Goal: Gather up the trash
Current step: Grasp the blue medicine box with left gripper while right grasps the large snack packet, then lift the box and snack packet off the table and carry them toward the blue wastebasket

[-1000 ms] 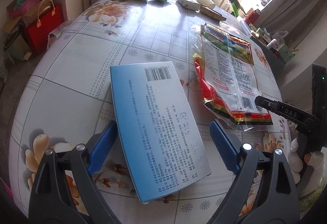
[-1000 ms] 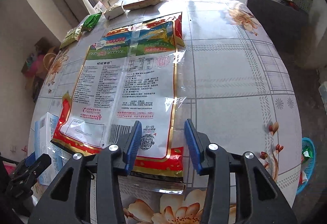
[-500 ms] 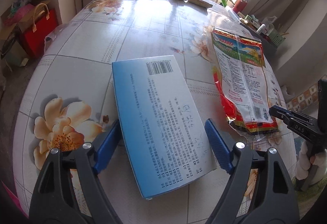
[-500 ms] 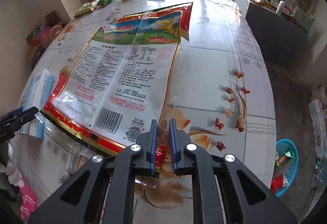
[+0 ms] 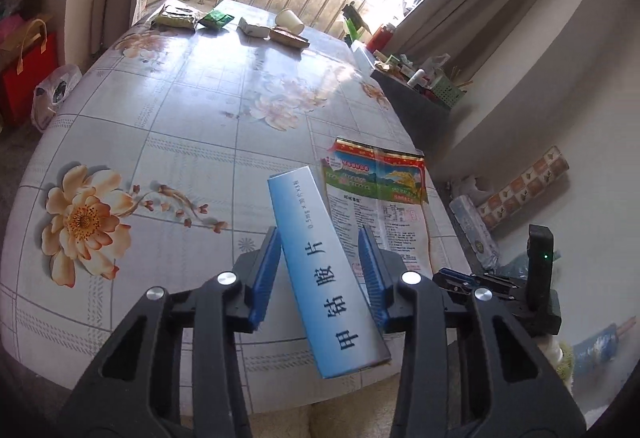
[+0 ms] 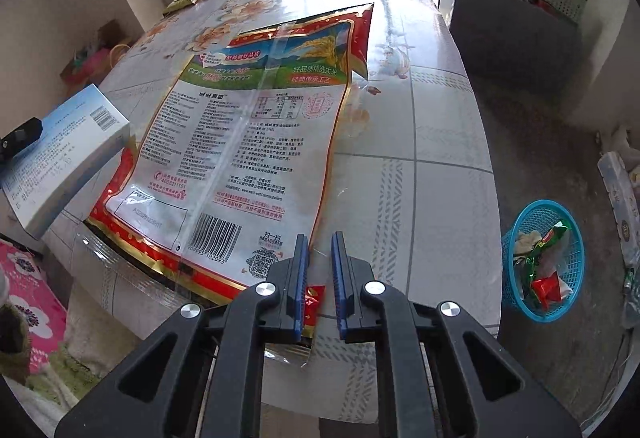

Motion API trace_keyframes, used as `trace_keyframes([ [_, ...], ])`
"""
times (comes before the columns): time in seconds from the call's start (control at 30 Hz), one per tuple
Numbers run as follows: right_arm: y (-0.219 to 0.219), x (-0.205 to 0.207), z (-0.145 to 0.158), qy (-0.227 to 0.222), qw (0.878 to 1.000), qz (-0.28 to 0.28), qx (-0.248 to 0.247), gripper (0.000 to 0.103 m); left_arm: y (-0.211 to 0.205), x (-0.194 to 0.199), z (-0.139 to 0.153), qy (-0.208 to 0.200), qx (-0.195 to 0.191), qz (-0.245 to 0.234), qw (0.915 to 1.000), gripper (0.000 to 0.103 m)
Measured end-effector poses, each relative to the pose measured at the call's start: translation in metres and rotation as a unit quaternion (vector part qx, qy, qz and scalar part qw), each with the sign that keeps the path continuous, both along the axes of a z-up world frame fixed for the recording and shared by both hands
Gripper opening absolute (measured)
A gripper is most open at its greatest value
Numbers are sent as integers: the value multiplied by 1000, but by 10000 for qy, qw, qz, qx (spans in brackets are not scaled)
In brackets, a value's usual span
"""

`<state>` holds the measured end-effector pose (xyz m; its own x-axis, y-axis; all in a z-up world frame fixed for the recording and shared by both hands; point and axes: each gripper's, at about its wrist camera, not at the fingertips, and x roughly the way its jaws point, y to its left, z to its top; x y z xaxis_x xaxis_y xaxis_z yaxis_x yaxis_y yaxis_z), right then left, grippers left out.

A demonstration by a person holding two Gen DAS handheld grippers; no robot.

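The basket [image 6: 542, 258] stands on the floor off the table's [image 6: 440, 166] right side, nearest the right gripper [image 6: 320, 270], which pinches the wrapper's [image 6: 248, 126] near corner — its length running away across the table. The left gripper [image 5: 320, 270], jaws just closing, clamps the box [image 5: 320, 270] farther from the basket.

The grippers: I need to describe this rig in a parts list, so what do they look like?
Both match. The left gripper and right gripper have black plastic arms with cut-out slots, round silver pivot screws, and blue ribbed pads on the fingers. Seen from the left wrist, the right unit's black body carries a small green light.
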<state>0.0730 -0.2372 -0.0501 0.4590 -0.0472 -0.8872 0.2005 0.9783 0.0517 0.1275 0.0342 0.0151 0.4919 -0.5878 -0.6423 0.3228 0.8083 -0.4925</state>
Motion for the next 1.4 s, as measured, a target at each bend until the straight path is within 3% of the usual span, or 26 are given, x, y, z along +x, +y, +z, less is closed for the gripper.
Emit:
trace_keyframes([
  [0.1, -3, -1, 0, -35, 9998, -90, 147, 12, -26, 4, -10, 19, 368, -232, 9991, 40],
  [0.23, -4, -5, 1, -24, 9997, -132, 181, 13, -32, 7, -39, 194, 723, -181, 9970, 57],
  [0.27, -3, -6, 1, -22, 9997, -135, 196, 13, -28, 9, -44, 261, 713, -137, 9970, 64],
  [0.37, -5, -7, 1, -56, 9991, -112, 400, 17, -13, 7, -52, 453, 507, -51, 9977, 69],
  [0.53, -20, -7, -1, -212, 9914, -258, 1269, 33, -4, 12, -53, 660, 301, -26, 9974, 77],
  [0.73, -34, -5, -5, -309, 9769, -519, 2050, 39, -20, 14, -57, 711, 481, -40, 9963, 78],
  [0.97, -39, -2, -12, -404, 9571, -386, 2842, 41, -44, 11, -67, 640, 1188, -41, 9909, 79],
  [1.17, -49, -13, -22, -568, 9274, -358, 3680, 41, -48, 10, -65, 388, 1696, -29, 9848, 78],
  [1.2, -50, -15, -21, -609, 9258, -372, 3712, 41, -47, 10, -66, 333, 1769, -36, 9837, 77],
  [1.3, -51, -18, -19, -577, 9397, -579, 3320, 41, -50, 7, -66, 207, 2003, -90, 9795, 75],
  [1.4, -52, -10, -19, -611, 9427, -716, 3201, 41, -52, 2, -68, 111, 2198, -134, 9754, 75],
])
